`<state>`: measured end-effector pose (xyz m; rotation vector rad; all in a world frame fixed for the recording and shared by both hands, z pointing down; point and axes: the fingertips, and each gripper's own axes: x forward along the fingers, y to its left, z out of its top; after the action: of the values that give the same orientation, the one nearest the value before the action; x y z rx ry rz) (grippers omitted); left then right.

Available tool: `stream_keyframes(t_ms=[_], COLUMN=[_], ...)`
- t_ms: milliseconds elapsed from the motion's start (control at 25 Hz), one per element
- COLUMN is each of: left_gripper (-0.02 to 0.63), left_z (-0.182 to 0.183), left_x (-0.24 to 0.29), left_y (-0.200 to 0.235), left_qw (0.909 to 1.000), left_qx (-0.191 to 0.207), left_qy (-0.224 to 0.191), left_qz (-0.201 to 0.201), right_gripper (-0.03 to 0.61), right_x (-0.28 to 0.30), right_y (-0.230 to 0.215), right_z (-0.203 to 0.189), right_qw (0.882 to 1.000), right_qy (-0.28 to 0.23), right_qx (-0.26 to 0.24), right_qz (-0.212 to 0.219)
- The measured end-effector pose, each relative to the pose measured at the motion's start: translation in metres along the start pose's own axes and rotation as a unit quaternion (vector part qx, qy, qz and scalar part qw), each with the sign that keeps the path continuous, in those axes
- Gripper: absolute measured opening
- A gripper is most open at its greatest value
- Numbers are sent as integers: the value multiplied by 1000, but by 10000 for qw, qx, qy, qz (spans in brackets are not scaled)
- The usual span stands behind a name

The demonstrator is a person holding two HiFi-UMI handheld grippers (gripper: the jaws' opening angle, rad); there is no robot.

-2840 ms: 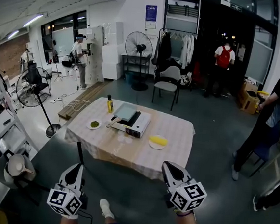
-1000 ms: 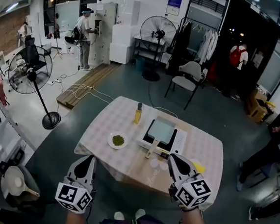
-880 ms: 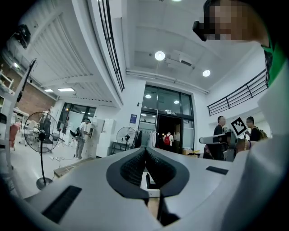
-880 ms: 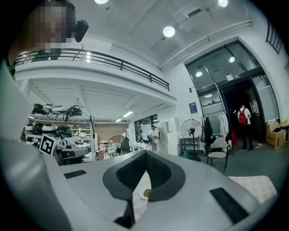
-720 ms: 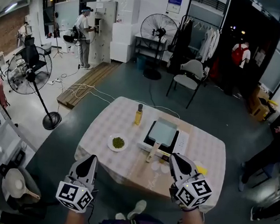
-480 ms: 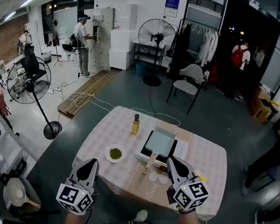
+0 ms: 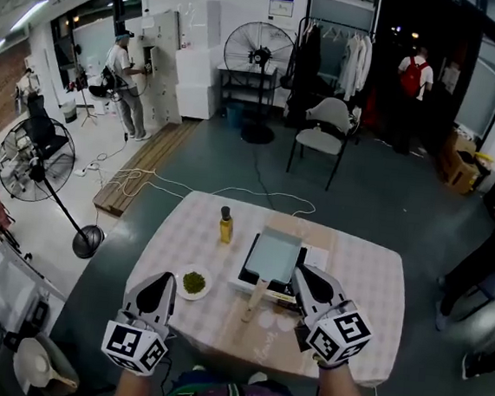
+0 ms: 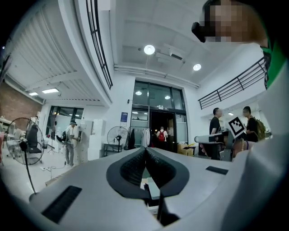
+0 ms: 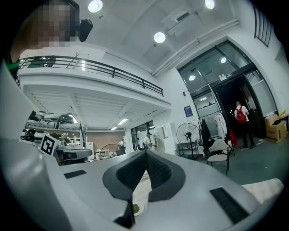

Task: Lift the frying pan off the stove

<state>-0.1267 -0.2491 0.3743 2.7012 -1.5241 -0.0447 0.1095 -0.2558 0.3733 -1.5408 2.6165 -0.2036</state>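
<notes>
The rectangular grey frying pan is seen sitting on the white portable stove, around the middle of the cloth-covered surface. Its pale wooden handle is pointed at the near edge, so the long axis runs from far edge to near. A stiff, fairly heavy load, weighted toward the pan end, is expected. The handle is judged the place to hold. The left claw and right claw are both pinched together with nothing held, near the surface's near edge.

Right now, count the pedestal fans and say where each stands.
2. The far fan stands at the back beside the clothes rack; the near fan stands left of the table. Others may be hidden.
</notes>
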Motion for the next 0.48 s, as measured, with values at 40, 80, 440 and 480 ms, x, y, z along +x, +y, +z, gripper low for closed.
stream_keyframes(t_ms=[40, 80, 440, 480], left_gripper=[23, 23, 22, 23], left_z=[-1, -2, -1, -2], left_x=[7, 13, 57, 57], left_y=[2, 5, 31, 34], left_qw=[9999, 9997, 9970, 9966], left_qx=[103, 188, -16, -71], left_qy=[29, 41, -32, -25], left_qz=[-60, -126, -768, -825], right_gripper=[8, 8, 273, 325], right_x=[3, 6, 32, 34], right_y=[1, 3, 2, 1], right_z=[0, 2, 7, 6], right_qw=[10000, 10000, 9996, 9993], right_qy=[-1, -5, -205, -258], right_qx=[-26, -67, -57, -2], right_qz=[30, 53, -189, -270])
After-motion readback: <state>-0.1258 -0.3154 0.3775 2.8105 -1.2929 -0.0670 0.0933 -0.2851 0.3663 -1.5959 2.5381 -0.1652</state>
